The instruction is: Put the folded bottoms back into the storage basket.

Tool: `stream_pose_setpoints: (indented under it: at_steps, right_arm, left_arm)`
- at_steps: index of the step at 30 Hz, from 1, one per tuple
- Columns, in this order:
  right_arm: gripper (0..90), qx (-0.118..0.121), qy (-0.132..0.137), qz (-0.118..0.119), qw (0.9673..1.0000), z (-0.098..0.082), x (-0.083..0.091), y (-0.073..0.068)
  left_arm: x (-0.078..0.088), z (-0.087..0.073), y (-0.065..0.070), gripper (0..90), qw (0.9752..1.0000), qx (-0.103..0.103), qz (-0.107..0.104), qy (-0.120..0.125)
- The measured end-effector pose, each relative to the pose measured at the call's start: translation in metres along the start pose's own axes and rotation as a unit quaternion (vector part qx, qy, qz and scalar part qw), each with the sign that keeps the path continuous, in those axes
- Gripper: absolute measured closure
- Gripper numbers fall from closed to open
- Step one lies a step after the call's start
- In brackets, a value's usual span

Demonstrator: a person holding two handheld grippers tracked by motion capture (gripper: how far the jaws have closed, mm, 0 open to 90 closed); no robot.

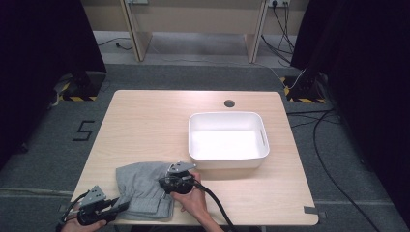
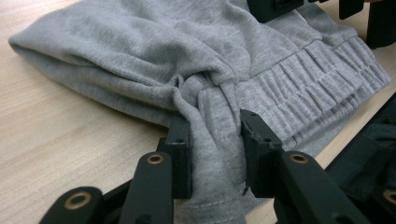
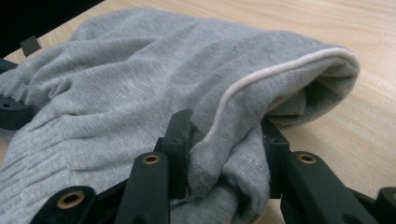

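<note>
Fingers (image 2: 254, 154) of the left gripper (image 1: 113, 209) clench a bunched fold of the grey sweatpants (image 1: 142, 186) at the waistband end, by the bench (image 1: 145, 121) front edge; the right gripper (image 3: 226, 154) pinches the piped hem end. Lying front-left on the bench, the garment is well apart from the white tub (image 1: 227, 137) up right of it, which is nearer the right hand. Bare wood lies between them.

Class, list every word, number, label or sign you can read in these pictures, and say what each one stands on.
"5": a dark numeral marked on the grey floor left of the table.
Nothing readable on the grey garment, the white tub or the grippers.
Black-and-yellow hazard stripes on the floor carry no words.
</note>
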State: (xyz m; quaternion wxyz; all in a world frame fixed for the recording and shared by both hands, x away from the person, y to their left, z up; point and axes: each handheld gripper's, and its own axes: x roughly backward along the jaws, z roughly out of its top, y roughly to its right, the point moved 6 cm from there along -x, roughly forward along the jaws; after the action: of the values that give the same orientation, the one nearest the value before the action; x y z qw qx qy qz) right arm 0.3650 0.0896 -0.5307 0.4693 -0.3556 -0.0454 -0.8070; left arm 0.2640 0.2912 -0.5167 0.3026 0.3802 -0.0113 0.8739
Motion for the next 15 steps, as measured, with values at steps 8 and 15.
stream_pose_setpoints:
  at_steps: [8,15]
  right_arm:
    - [68.5,0.004,0.025,0.010,0.9996,0.007,0.006,-0.003]
    - [69.4,0.012,0.042,0.012,0.9990,0.020,0.018,-0.009]
  left_arm:
    - [0.005,0.007,0.004,68.8,0.9999,-0.014,0.001,0.010]
    - [0.016,0.020,0.015,69.1,0.9988,-0.036,0.002,0.034]
